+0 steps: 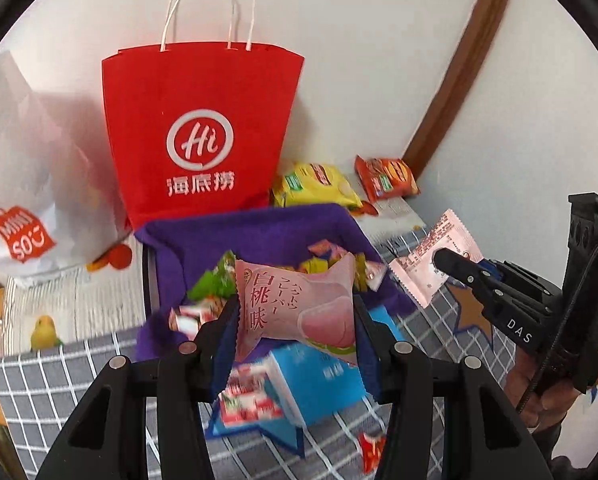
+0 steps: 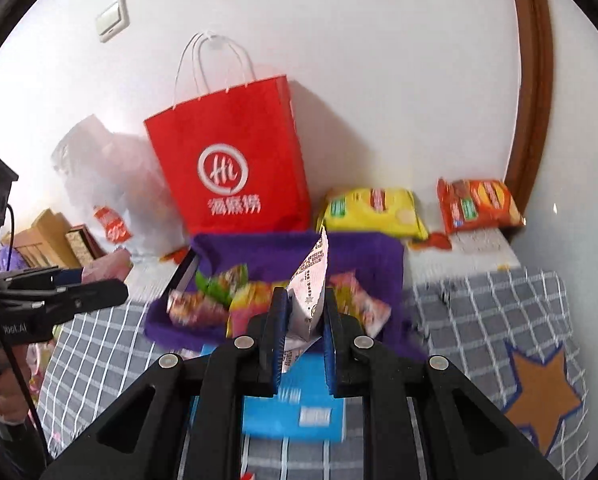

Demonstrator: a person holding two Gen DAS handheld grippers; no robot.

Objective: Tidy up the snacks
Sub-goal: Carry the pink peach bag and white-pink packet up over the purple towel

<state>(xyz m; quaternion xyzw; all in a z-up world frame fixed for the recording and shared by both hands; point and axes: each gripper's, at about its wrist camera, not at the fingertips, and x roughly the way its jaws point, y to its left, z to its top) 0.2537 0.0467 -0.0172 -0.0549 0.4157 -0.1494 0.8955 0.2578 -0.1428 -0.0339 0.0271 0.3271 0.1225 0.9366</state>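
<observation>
A grey checked cloth (image 1: 51, 384) with a brown star (image 2: 543, 392) covers the bench by a white wall. A red bag (image 1: 203, 128) stands behind a purple-lined box (image 1: 203, 244) of small snacks; yellow (image 2: 373, 210) and orange (image 2: 479, 204) packs lie at the wall. Only the right view shows a wall switch (image 2: 113, 18); only the left shows a white Miniso bag (image 1: 23, 200). Both claws hang above the box, tilted down. The left claw (image 1: 295, 320) clamps a pink peach snack (image 1: 295, 304); the right claw (image 2: 303, 312) pinches a pink packet (image 1: 435, 256) edge-on.
</observation>
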